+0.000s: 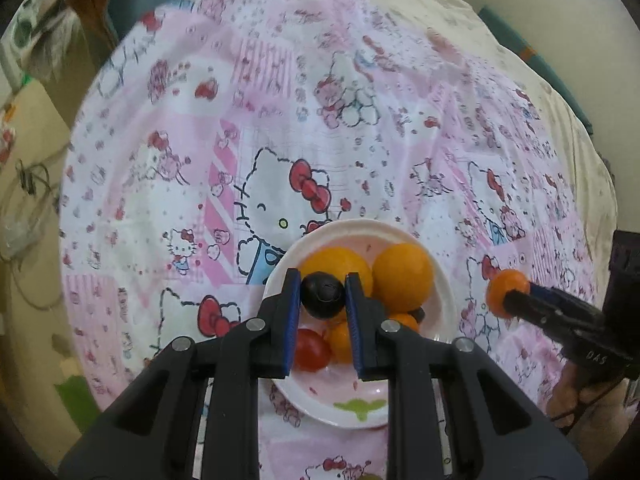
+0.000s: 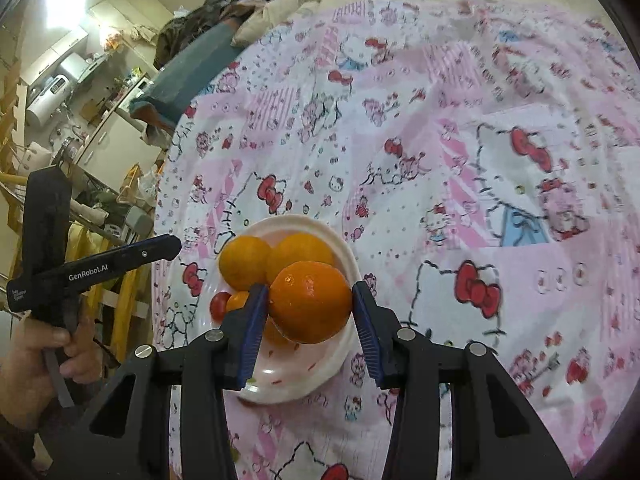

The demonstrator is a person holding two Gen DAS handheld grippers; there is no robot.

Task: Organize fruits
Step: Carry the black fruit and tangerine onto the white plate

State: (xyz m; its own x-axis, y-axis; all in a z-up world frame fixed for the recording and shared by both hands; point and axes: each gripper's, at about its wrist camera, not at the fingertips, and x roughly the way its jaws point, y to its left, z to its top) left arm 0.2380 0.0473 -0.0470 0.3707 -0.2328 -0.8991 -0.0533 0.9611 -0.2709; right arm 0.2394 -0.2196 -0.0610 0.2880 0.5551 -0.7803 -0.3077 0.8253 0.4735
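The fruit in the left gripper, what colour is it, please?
Black, a small round fruit; the left wrist view shows it best.

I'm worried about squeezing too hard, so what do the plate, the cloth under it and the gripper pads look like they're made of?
The plate looks like glossy white ceramic or melamine with printed motifs; the sheen can't settle which. The cloth looks like thin matte printed cotton, given its soft creases. The pads on the left gripper look like blue ribbed rubber or soft plastic.
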